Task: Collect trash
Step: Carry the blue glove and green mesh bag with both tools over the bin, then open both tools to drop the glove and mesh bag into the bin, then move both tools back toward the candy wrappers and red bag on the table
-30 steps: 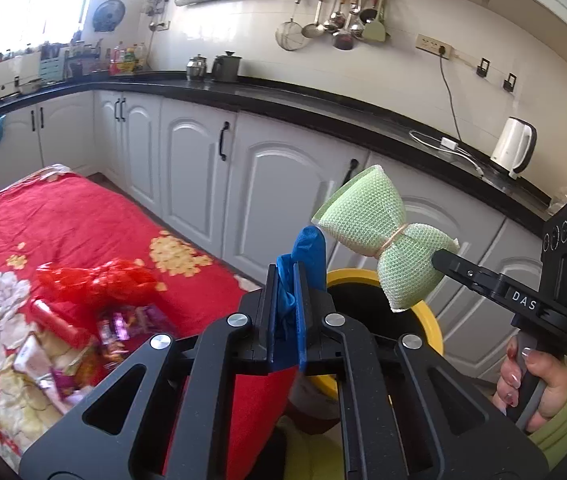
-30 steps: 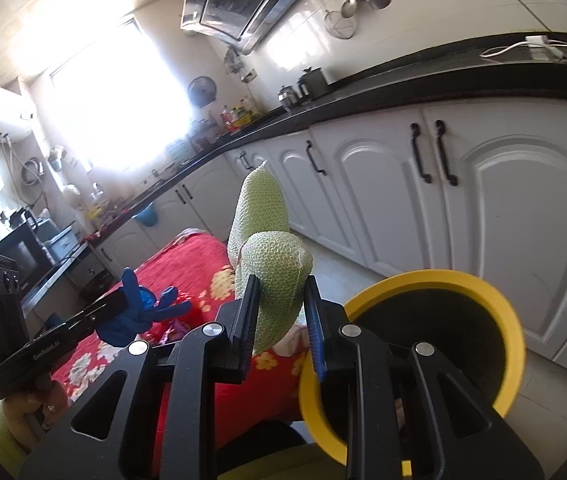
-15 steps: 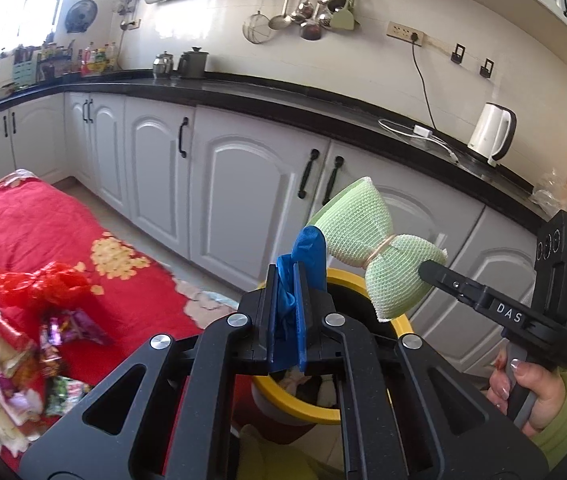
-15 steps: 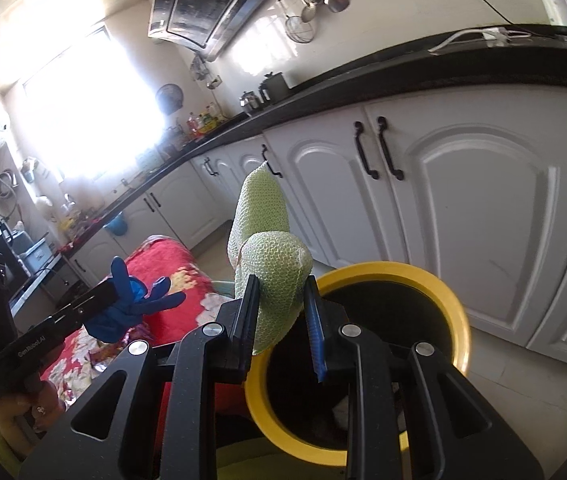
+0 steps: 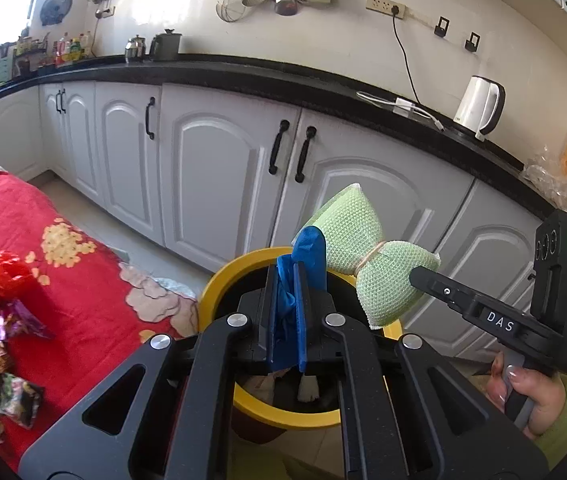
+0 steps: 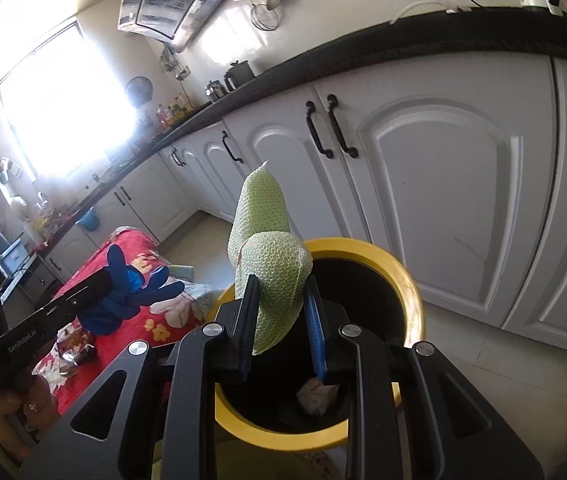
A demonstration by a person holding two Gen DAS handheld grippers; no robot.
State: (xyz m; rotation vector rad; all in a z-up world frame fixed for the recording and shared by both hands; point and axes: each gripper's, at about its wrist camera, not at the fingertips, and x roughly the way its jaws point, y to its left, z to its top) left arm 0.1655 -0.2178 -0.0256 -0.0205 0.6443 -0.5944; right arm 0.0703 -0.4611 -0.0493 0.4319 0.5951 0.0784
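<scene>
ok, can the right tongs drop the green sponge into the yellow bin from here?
Probably yes. The right tongs hold the green sponge above the open mouth of the yellow bin, no lid on it. The left tongs with the blue glove sit alongside, not underneath.

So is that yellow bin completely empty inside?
No, a crumpled pale scrap already lies at the bottom of the yellow bin.
</scene>
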